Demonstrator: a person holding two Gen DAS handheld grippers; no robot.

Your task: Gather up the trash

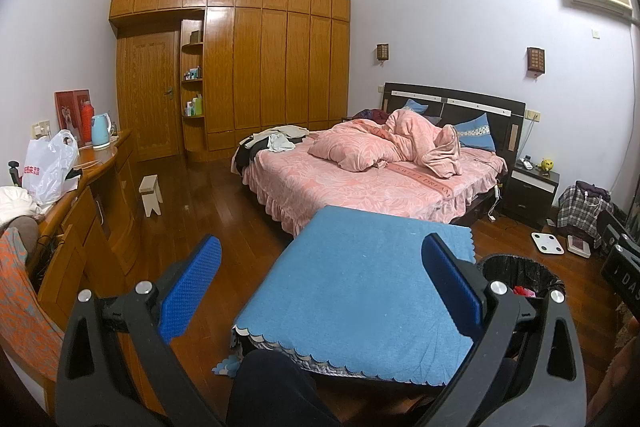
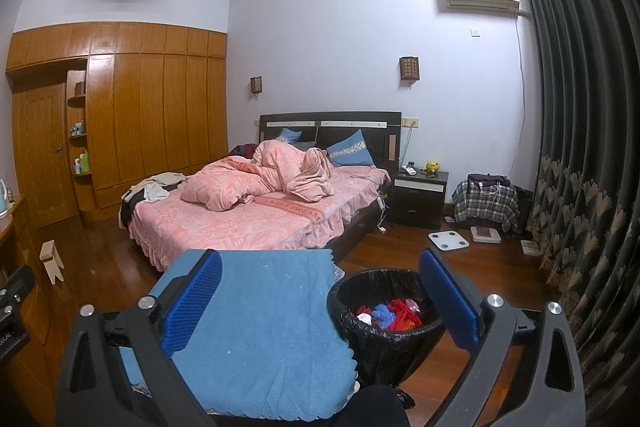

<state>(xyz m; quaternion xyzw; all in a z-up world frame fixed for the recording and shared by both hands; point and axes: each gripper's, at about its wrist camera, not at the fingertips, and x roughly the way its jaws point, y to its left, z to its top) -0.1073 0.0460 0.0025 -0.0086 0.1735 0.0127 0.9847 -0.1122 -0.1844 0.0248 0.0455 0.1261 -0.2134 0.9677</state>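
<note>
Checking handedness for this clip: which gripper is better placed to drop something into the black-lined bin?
Right. The right gripper frames the bin; from the left gripper it sits off to the side.

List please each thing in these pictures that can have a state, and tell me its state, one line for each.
Left hand-held gripper: open, holding nothing.
Right hand-held gripper: open, holding nothing.
Trash bin: black liner in place, coloured scraps inside, not full.
Blue cloth: spread flat, nothing lying on it.
Bed: unmade, quilt bunched up.
Wardrobe doors: closed.
Door: closed.
White plastic bag: standing upright on the dresser.
</note>
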